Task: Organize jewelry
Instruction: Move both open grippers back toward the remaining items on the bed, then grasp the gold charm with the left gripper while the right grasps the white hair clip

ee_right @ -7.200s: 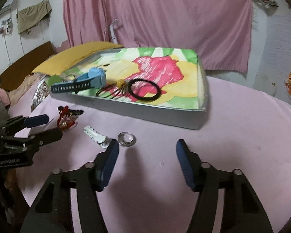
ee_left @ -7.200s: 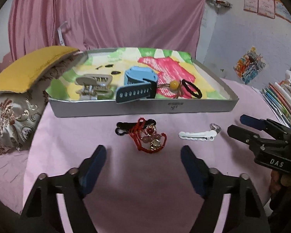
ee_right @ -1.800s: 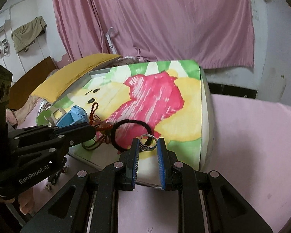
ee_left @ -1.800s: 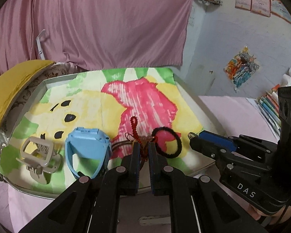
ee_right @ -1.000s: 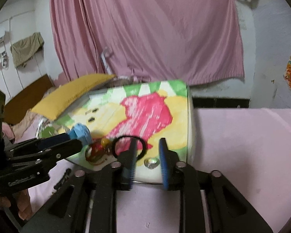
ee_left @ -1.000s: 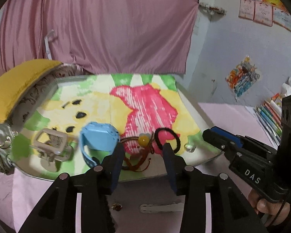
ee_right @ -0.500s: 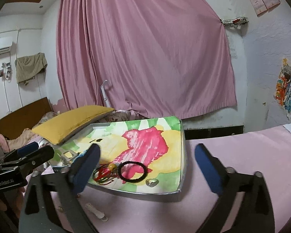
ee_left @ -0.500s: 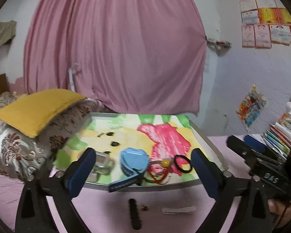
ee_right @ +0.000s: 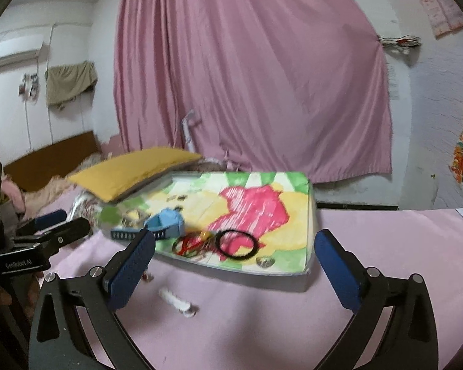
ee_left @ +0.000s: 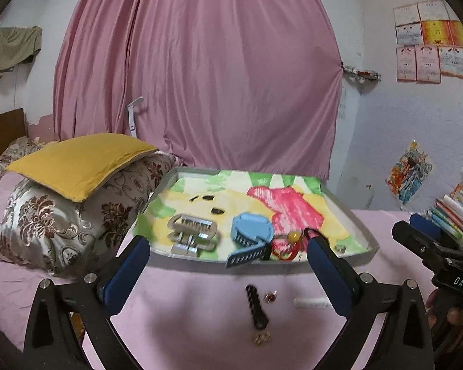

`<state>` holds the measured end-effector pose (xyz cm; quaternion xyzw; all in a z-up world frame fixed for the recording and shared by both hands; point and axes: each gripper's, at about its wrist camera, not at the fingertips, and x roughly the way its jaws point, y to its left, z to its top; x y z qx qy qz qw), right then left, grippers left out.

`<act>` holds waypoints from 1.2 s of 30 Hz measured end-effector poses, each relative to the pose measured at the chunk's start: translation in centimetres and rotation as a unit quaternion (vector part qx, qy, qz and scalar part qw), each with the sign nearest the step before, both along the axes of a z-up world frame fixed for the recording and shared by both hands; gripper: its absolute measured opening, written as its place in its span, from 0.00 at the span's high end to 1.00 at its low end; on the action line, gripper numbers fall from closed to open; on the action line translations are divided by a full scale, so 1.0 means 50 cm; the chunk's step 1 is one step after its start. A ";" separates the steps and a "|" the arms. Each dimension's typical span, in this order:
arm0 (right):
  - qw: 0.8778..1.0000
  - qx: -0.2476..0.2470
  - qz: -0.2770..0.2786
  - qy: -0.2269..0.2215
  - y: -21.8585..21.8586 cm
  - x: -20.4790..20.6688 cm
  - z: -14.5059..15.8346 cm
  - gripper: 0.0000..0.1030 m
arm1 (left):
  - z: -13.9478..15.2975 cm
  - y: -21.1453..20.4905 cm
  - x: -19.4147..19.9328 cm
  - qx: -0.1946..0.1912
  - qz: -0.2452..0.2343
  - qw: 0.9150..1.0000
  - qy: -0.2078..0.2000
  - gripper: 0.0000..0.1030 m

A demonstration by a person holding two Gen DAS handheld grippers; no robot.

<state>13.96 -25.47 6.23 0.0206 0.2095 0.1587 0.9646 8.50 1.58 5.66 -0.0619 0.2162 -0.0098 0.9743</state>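
Left edge: yellow cushion stacked on a patterned pillow, both touching the tray's left side.

Left tongs: spread wide, nothing between the pads, jaws just opened; hovering over the pink surface short of the tray.

Tray, shallow, grey rim, coloured drawing as liner. Contents, left to right: grey claw clip; blue watch with strap end hanging over the near rim; red cord bracelet with yellow bead; black hair tie; silver ring at the near right corner.

Loose on the surface before the tray, not yet sorted: black hair clip; small red charm just beside it; small gold piece nearer the camera, too blurred to name; white hair clip to the right, partly behind the left tongs' right finger.

Right tongs: spread wide, empty, jaws just opened; above the surface, near the tray's right corner.

Hazards, as judged:
- Watch strap overhanging the rim; a passing finger could catch it and drag the watch out.
- Charm and gold piece very small and flat on cloth; pads likely to pinch fabric or flick them away.
- Black clip and charm close together; closing on one could knock the other.
- Both tongs working the same narrow strip; collision possible.
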 end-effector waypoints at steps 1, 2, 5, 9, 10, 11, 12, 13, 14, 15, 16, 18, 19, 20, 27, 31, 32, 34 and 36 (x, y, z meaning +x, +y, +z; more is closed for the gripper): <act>1.000 -0.006 0.006 0.011 0.003 0.003 -0.004 0.02 | -0.005 0.003 -0.003 0.001 -0.001 1.000 0.007 0.01; 1.000 -0.009 0.010 0.019 0.005 0.005 -0.007 0.02 | -0.011 0.005 -0.005 -0.001 -0.004 1.000 0.015 0.01; 0.998 -0.018 0.027 0.055 0.009 0.015 -0.025 0.02 | -0.029 0.008 -0.006 -0.009 -0.010 0.999 0.038 0.01; 0.994 -0.027 0.049 0.093 0.015 0.026 -0.047 0.02 | -0.055 0.008 -0.006 -0.017 -0.020 0.997 0.069 0.01; 0.993 -0.028 0.059 0.102 0.018 0.030 -0.053 0.02 | -0.063 0.007 -0.005 -0.017 -0.024 0.996 0.080 0.01; 0.991 -0.028 0.070 0.109 0.021 0.030 -0.058 0.02 | -0.070 0.005 -0.004 -0.018 -0.028 0.996 0.089 0.01; 0.990 -0.029 0.079 0.115 0.024 0.034 -0.062 0.02 | -0.077 0.003 -0.005 -0.021 -0.032 0.995 0.096 0.01; 0.988 -0.029 0.088 0.124 0.027 0.039 -0.066 0.02 | -0.084 0.002 -0.005 -0.027 -0.038 0.994 0.103 0.01; 0.986 -0.029 0.097 0.132 0.030 0.044 -0.070 0.03 | -0.090 0.000 -0.007 -0.032 -0.045 0.993 0.109 0.02; 0.985 -0.030 0.103 0.137 0.034 0.049 -0.073 0.06 | -0.095 -0.001 -0.007 -0.035 -0.050 0.992 0.114 0.06; 0.983 -0.033 0.109 0.143 0.039 0.051 -0.075 0.13 | -0.099 -0.002 -0.006 -0.036 -0.053 0.991 0.118 0.10; 0.979 -0.040 0.124 0.157 0.049 0.058 -0.084 0.28 | -0.109 -0.008 -0.006 -0.035 -0.061 0.989 0.128 0.16; 0.977 -0.042 0.129 0.163 0.053 0.060 -0.086 0.38 | -0.114 -0.011 -0.006 -0.036 -0.067 0.988 0.133 0.19; 0.975 -0.045 0.136 0.171 0.059 0.062 -0.091 0.42 | -0.119 -0.012 -0.004 -0.038 -0.072 0.987 0.138 0.21; 0.965 -0.069 0.162 0.196 0.087 0.072 -0.104 0.59 | -0.131 -0.031 -0.002 -0.024 -0.090 0.984 0.154 0.39; 0.959 -0.088 0.176 0.205 0.105 0.078 -0.110 0.65 | -0.129 -0.037 0.003 -0.020 -0.094 0.983 0.158 0.46; 0.958 -0.093 0.177 0.206 0.109 0.079 -0.111 0.66 | -0.128 -0.037 0.004 -0.018 -0.094 0.983 0.159 0.47; 0.956 -0.101 0.180 0.207 0.115 0.079 -0.112 0.66 | -0.128 -0.041 0.005 -0.010 -0.094 0.983 0.161 0.52; 0.956 -0.108 0.178 0.207 0.119 0.079 -0.112 0.66 | -0.127 -0.043 0.005 -0.006 -0.095 0.982 0.162 0.55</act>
